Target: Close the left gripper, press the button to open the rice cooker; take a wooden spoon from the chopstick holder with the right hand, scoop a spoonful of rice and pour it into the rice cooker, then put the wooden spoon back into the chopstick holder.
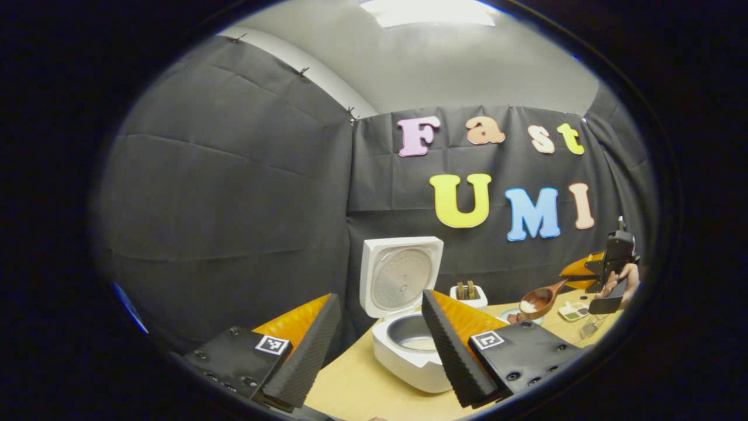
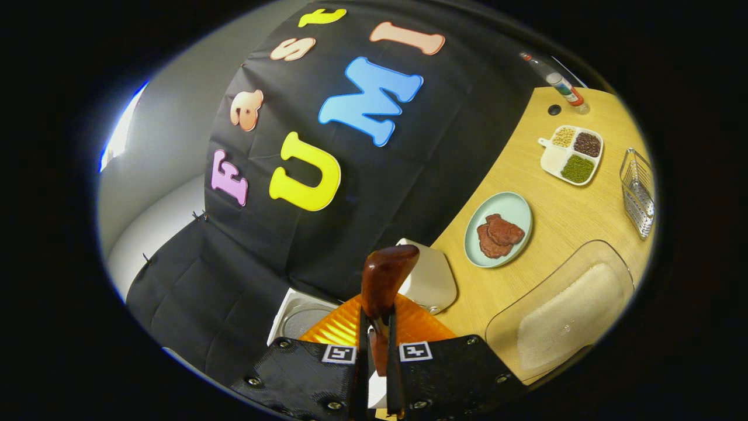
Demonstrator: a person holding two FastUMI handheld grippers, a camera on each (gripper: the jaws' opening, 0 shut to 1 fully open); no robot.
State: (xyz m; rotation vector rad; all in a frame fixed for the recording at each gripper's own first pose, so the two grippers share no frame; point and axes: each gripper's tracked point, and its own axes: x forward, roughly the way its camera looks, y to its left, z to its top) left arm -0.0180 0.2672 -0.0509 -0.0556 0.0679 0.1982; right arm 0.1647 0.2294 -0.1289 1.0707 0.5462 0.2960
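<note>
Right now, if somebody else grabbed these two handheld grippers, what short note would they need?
Left gripper: open, holding nothing, near the white rice cooker, whose lid stands open.
Right gripper: shut on the brown wooden spoon, which carries rice, seen in the left gripper view.
White chopstick holder stands behind the cooker; clear rice container on the wooden table.
Done: lid opened, spoon taken, rice scooped.
Left: pour into cooker, return spoon.

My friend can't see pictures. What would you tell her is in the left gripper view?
A white rice cooker sits on a wooden table with its lid flipped up, seen between the open fingers of the left claw. Off to the right, another claw holds a wooden spoon with white rice in it.
</note>
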